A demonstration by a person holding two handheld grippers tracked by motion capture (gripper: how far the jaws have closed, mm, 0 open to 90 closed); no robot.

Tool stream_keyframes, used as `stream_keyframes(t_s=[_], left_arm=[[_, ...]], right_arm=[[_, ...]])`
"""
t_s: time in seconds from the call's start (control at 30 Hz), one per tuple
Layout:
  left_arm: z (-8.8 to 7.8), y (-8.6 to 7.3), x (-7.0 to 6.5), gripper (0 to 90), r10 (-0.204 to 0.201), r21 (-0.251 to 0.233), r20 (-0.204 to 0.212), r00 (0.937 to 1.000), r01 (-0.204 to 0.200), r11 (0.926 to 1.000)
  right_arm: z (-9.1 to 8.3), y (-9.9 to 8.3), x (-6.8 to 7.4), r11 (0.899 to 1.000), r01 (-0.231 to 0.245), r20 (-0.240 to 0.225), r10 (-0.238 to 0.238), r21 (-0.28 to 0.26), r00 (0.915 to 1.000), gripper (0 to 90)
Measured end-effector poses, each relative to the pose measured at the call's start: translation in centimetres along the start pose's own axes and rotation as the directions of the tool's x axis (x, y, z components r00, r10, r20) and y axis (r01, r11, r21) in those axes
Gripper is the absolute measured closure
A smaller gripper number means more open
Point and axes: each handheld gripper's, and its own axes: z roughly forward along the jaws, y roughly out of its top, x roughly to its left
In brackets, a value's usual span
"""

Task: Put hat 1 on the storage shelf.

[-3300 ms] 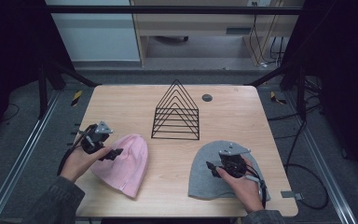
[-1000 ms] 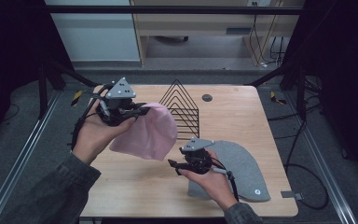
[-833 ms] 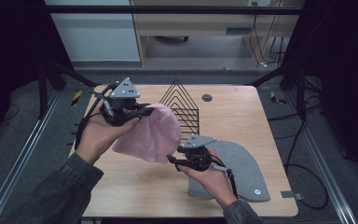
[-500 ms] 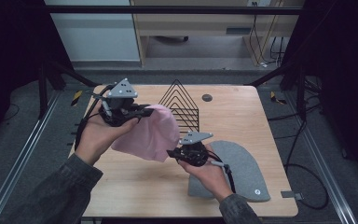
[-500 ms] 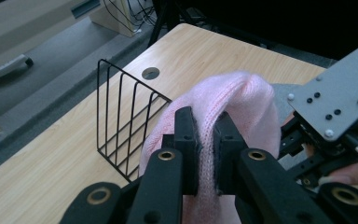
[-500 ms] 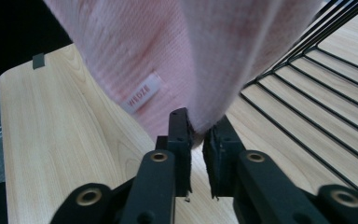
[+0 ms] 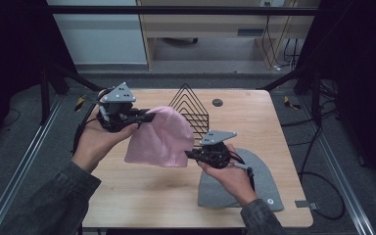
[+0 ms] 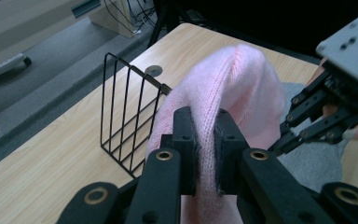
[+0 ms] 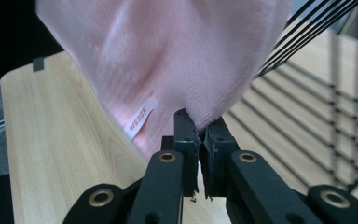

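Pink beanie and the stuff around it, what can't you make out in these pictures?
- Label on the pink beanie, right gripper view: print blurred, unreadable.
- Grey beanie, high view: near part covered by the right hand.
- Small logo patch on the grey beanie, high view: too small to read.

In my left gripper view, the soft pink knitted beanie (image 8: pixel 233 88) hides part of the black wire triangular rack (image 8: pixel 123 116), and its lower edge runs off the bottom. My right gripper view cuts the beanie off at the top; its small white label (image 9: pixel 138 117) is too blurred to read. From above, my right hand (image 7: pixel 227 174) covers part of the flat grey beanie (image 7: pixel 262 188).
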Motion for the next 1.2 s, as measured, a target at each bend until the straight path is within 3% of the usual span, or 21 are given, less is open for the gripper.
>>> stream_keyframes(t_s=[0.23,0.3,0.5,0.67,0.97,1.2], left_arm=[[-0.1,1.7,0.4,81.1,-0.001,-0.051,-0.008,1.0000,0.001,0.9987],[0.0,2.7,0.7,80.9,-0.005,-0.063,-0.013,0.9999,0.004,0.9980],[0.6,4.6,2.0,81.0,-0.023,-0.099,-0.012,0.9997,0.021,0.9949],[1.4,6.3,2.9,81.2,-0.026,-0.117,-0.009,0.9996,0.025,0.9928],[3.0,7.1,4.7,81.1,-0.056,-0.127,-0.008,0.9984,0.055,0.9904],[4.3,8.7,6.6,81.2,-0.082,-0.165,-0.019,0.9964,0.078,0.9832]], right_arm=[[-3.2,2.7,-1.0,0.999,0.021,0.030,-0.020,-0.032,0.9993,86.6],[-4.7,4.4,-1.9,0.999,0.026,0.046,-0.024,-0.035,0.9986,86.6],[-6.2,6.6,-3.3,0.999,0.035,0.059,-0.033,-0.034,0.9977,86.6],[-6.7,8.5,-4.6,0.998,0.039,0.066,-0.036,-0.039,0.9972,86.6],[-6.7,10.1,-6.5,0.999,0.032,0.083,-0.029,-0.036,0.9961,86.6],[-7.1,11.6,-8.5,0.997,0.014,0.112,-0.006,-0.069,0.9937,86.6]])
